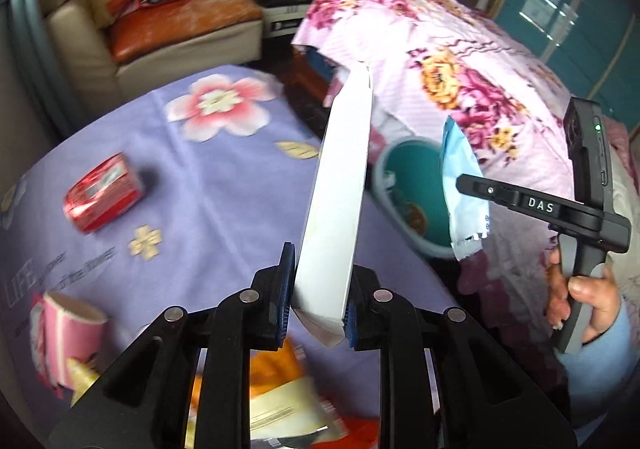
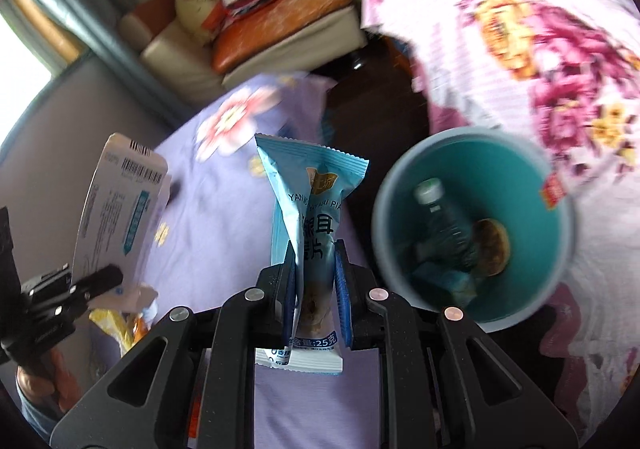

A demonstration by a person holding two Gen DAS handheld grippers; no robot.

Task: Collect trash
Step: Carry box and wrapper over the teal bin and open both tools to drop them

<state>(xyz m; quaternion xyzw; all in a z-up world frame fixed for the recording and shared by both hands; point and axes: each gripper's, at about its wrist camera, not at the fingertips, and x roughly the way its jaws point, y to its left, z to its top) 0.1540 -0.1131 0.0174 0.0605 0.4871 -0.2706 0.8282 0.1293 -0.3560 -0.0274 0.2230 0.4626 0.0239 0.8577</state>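
My left gripper [image 1: 318, 313] is shut on a flat white carton [image 1: 340, 209], held upright above the purple tablecloth [image 1: 208, 189]; the carton also shows in the right wrist view [image 2: 116, 209]. My right gripper [image 2: 316, 297] is shut on a light blue snack wrapper [image 2: 312, 209], held upright just left of the teal bin [image 2: 552, 233]. The bin holds a bottle [image 2: 444, 217] and other scraps. In the left wrist view the bin [image 1: 404, 165] sits right of the carton, with the wrapper [image 1: 464, 201] over its right side.
A red can [image 1: 102, 197] lies on the cloth at left. A pink paper cup [image 1: 64, 325] and orange and yellow wrappers [image 1: 280, 389] lie near the front. A floral cover [image 1: 440, 61] drapes at right. A sofa [image 1: 160, 25] stands behind.
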